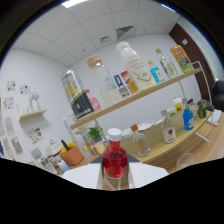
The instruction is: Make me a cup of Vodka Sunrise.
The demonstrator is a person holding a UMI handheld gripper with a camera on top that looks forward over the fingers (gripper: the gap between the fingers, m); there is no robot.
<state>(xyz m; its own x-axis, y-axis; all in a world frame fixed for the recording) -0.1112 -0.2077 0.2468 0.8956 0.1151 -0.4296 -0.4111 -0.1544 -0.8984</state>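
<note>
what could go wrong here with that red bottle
The red bottle sits just ahead of the camera with its white cap on, so nothing can pour until the cap comes off. The view is tilted and the gripper's fingers are hidden in the dark below, so I cannot confirm a secure hold; it might slip. The clear bottle stands close beside it and could be knocked.

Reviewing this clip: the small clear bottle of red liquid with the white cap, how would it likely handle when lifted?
The small clear bottle of red liquid with a white cap looks nearly full, so probably heavy for its size. Its glossy, glass-like sides may be slippery and breakable. It is taller than wide, so it could tip if nudged high up. The cap looks on, so spills seem unlikely.
</note>
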